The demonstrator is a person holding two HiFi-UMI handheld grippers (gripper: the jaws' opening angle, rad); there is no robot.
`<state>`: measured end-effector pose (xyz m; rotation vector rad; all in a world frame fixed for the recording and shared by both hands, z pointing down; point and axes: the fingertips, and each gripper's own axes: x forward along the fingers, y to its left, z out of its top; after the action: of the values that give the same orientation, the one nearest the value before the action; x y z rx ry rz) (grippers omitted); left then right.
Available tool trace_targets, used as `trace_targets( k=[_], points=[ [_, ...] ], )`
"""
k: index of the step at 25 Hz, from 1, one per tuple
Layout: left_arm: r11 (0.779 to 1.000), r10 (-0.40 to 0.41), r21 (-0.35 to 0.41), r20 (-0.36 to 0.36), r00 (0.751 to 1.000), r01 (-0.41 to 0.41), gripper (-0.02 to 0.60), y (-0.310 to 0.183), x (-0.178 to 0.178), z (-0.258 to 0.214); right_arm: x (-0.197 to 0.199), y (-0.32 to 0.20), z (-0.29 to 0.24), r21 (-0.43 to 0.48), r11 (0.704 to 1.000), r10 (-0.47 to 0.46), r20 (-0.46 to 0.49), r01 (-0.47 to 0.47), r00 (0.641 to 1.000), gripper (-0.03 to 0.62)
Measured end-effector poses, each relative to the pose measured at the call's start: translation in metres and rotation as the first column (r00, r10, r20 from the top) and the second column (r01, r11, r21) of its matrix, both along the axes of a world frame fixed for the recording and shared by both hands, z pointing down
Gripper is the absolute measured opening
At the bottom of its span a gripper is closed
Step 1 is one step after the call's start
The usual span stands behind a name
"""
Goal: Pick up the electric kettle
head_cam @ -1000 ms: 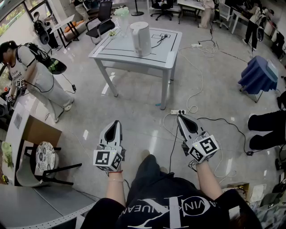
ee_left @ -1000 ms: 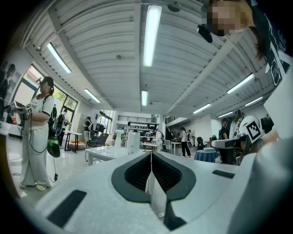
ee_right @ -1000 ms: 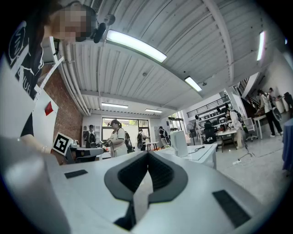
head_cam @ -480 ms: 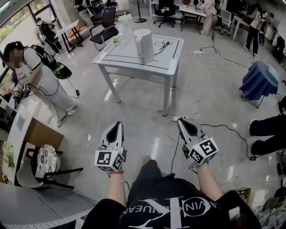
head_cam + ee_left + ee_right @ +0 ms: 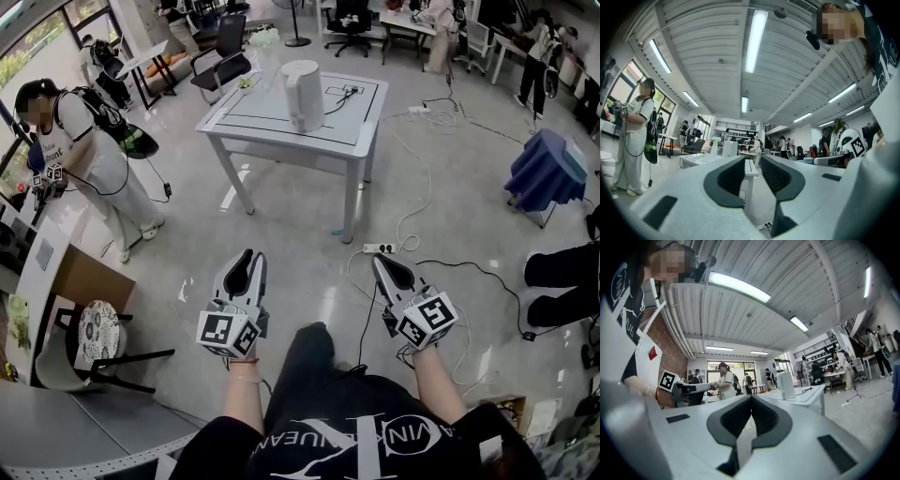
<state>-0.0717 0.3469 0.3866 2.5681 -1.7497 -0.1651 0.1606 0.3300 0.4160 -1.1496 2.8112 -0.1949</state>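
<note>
Fingers of the left gripper (image 5: 247,259) are just parting slightly, pinching nothing; those of the right gripper (image 5: 380,262) are pressing together, empty. The kettle (image 5: 302,94) is standing on the surface (image 5: 281,131), well ahead of both.

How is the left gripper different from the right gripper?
The left gripper's jaws stand a little apart, having just been opening, with nothing between them; the right gripper's jaws are shut together. In the head view the right gripper slants inward more strongly than the left gripper. Both are white, carry a marker cube, hold nothing, and are far from the kettle on the table.
</note>
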Motion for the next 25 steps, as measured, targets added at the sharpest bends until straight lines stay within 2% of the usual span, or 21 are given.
trace_targets(
  k=[2,11,14,18,25],
  points=[
    [1.000,0.002,-0.006,-0.004,1.000,-0.002,0.185,-0.006,0.001,0.002,0.002,-0.004,0.007,-0.016,1.000,0.003,0.000,-0.003,1.000,-0.002],
    [1.000,0.030,-0.002,0.005,1.000,-0.030,0.202,-0.078,0.003,-0.003,0.005,-0.054,0.018,-0.047,0.998,0.032,-0.019,-0.033,0.999,-0.002],
    [0.999,0.045,-0.025,0.016,0.999,-0.044,0.202,-0.110,0.001,0.006,0.003,-0.084,0.024,-0.062,0.997,0.043,-0.021,-0.044,0.999,-0.002],
    [0.999,0.029,-0.042,-0.028,0.999,-0.031,0.202,-0.154,-0.013,0.012,-0.002,-0.120,0.034,-0.086,0.995,0.051,-0.029,-0.054,0.998,-0.002],
    [0.994,0.065,-0.086,-0.012,0.998,-0.066,0.202,-0.216,-0.019,0.017,-0.010,-0.179,0.036,-0.120,0.988,0.091,-0.026,-0.094,0.995,-0.002]
  ],
)
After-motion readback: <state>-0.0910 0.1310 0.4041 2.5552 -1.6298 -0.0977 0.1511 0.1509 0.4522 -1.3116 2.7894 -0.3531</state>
